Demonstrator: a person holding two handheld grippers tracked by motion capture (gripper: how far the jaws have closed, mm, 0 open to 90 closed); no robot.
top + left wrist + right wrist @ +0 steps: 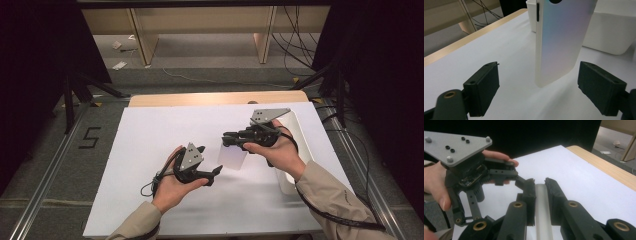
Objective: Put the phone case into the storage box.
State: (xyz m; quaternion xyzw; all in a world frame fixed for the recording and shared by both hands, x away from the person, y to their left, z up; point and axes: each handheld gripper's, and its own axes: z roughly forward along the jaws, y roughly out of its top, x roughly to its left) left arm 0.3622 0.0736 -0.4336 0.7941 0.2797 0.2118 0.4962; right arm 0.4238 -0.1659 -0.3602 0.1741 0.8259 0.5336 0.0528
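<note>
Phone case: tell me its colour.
The phone case is translucent white with a faint pink-blue iridescent sheen, best seen in the left gripper view.

Only readable sign I see: a black "5" [90, 137] marked on the grey floor [60, 165] left of my tabletop [165, 125]; nothing legible on anything else.

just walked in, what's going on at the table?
A person works two handheld grippers over a white table. The right gripper is shut on the edge of a thin iridescent phone case, holding it up on end. The left gripper is open, its pads either side of the case's lower end, not touching. A white bin sits behind.
</note>
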